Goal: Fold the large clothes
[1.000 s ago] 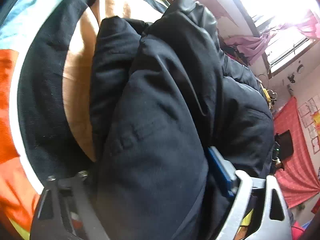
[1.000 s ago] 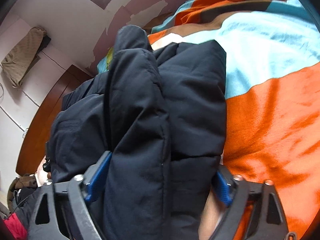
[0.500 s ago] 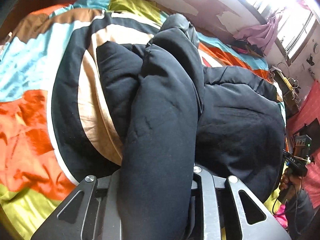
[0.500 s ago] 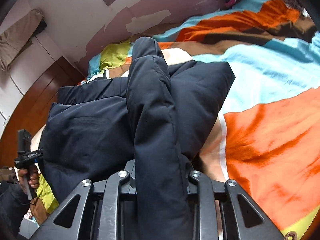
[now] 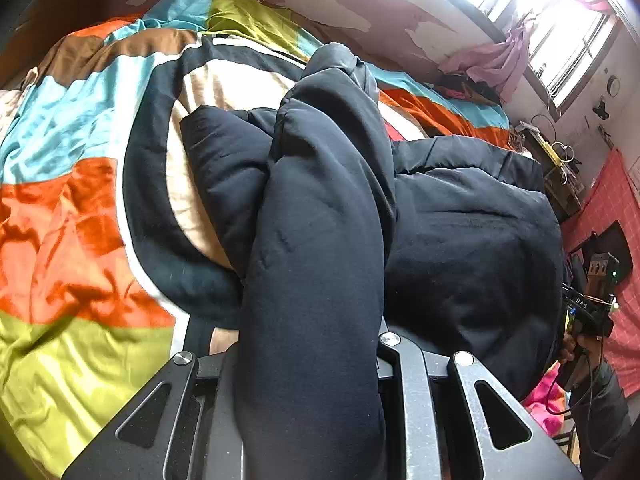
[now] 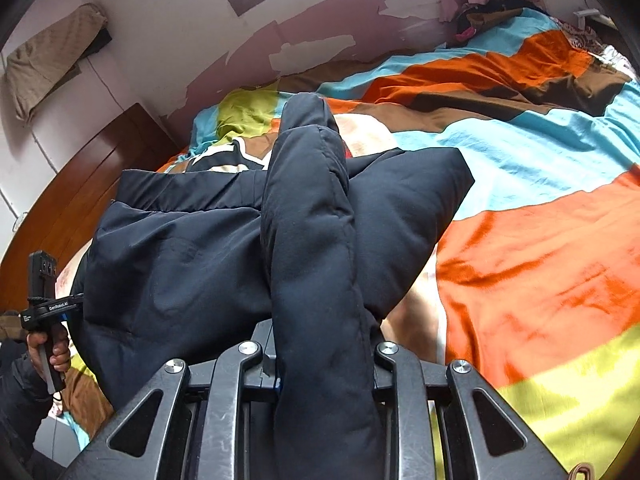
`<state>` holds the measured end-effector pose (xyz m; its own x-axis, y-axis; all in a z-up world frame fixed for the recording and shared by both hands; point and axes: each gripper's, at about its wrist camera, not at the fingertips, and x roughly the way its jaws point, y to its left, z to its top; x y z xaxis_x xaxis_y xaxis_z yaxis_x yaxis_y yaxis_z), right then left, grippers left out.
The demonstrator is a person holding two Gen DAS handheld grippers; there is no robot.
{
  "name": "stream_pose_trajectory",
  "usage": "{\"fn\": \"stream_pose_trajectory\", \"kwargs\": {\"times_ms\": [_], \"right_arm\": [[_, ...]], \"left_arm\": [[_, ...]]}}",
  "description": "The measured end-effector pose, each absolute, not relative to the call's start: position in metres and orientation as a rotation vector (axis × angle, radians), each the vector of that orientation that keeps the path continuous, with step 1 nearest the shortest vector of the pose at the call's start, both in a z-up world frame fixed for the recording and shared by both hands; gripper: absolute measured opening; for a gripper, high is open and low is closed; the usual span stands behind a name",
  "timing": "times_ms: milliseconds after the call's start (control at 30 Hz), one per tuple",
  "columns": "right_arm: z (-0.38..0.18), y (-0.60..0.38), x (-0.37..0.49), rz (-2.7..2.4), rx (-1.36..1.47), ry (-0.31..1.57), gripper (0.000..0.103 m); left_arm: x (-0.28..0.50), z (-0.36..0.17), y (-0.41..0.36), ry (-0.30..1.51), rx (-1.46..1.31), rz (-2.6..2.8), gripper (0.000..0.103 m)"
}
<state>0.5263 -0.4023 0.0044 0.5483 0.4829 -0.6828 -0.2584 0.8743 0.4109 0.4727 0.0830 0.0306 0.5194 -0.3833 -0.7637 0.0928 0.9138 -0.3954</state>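
The jacket (image 5: 472, 240) was dark navy, padded and bulky; most of it lay crumpled on the striped bedspread (image 5: 60, 208); two thick folds, possibly sleeves, rose from the heap toward each camera, one pinched in each view; its edges sagged unevenly.

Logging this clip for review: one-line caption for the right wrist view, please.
Right gripper shut on a ridge of dark padded jacket above a striped multicolour bedspread.
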Motion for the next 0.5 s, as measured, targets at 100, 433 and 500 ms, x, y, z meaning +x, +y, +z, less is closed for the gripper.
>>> {"fn": "stream_pose_trajectory", "kwargs": {"times_ms": [100,433,500], "right_arm": [[0.008,-0.398,0.515,0.45,0.267,0.892,0.022],[-0.032,-0.375,0.508,0.365,0.167,0.934,0.026],[-0.04,-0.376,0.51,0.324,0.152,0.929,0.032]], "left_arm": [[0.462,0.031,0.086,0.998,-0.321,-0.281,0.018],[0.458,-0.023,0.088,1.061,-0.323,-0.219,0.025],[0.459,-0.029,0.091,1.06,-0.338,-0.205,0.034]]}}
